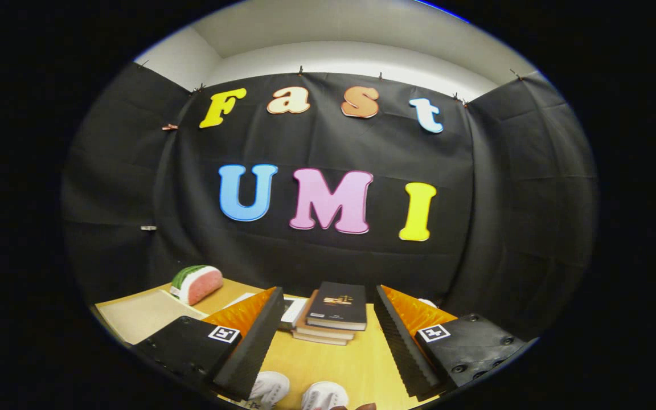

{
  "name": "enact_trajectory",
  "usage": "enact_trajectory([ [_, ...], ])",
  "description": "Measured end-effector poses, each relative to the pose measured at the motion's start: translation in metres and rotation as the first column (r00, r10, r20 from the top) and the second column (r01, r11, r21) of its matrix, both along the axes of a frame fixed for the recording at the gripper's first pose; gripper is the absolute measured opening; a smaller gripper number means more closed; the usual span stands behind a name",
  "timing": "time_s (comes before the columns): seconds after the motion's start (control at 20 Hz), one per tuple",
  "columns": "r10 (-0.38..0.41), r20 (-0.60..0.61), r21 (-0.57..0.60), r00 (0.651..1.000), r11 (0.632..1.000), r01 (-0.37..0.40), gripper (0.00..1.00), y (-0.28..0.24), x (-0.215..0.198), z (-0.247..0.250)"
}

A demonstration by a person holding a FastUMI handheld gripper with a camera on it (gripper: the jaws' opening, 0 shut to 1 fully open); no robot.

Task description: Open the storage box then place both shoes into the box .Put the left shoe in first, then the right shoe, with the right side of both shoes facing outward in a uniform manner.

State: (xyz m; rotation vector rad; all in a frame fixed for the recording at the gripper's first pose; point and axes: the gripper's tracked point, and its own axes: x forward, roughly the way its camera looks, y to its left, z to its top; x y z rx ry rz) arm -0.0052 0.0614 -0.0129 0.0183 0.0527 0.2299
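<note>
My gripper is open, held above the wooden table, with a wide gap and nothing between its fingers. Low between the fingers, close under me, the toes of two white shoes show side by side: one by the left finger, the other nearer the middle. Most of each shoe is cut off from sight. The fingers point toward the booth's back wall, over the table.
A stack of books with a dark cover on top lies just beyond the fingertips. A watermelon-slice toy sits at the back left beside a tan sheet. A small white thing peeks past the right finger.
</note>
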Motion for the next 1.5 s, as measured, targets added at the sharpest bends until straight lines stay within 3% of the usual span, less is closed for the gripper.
enact_trajectory([
  [0.1, 0.111, -0.059, 0.063, 0.992, 0.992, -0.107, 0.98, 0.024, -0.002, -0.007],
  [0.2, 0.24, -0.126, 0.166, 0.963, 0.962, -0.218, 0.98, 0.05, -0.007, -0.017],
  [0.3, 0.371, -0.204, 0.285, 0.906, 0.908, -0.308, 0.99, 0.079, -0.013, -0.031],
  [0.45, 0.529, -0.327, 0.447, 0.783, 0.817, -0.364, 0.98, 0.114, -0.023, -0.065],
  [0.55, 0.603, -0.395, 0.55, 0.693, 0.759, -0.348, 0.98, 0.135, -0.033, -0.086],
  [0.75, 0.693, -0.479, 0.662, 0.539, 0.688, -0.297, 0.98, 0.172, -0.052, -0.126],
  [1.0, 0.751, -0.526, 0.747, 0.398, 0.632, -0.206, 0.98, 0.204, -0.076, -0.168],
  [1.2, 0.777, -0.536, 0.79, 0.329, 0.599, -0.128, 0.98, 0.222, -0.088, -0.187],
  [1.4, 0.806, -0.528, 0.816, 0.266, 0.569, -0.102, 0.96, 0.243, -0.102, -0.186],
  [1.5, 0.813, -0.522, 0.822, 0.258, 0.561, -0.102, 0.9, 0.247, -0.108, -0.184],
])
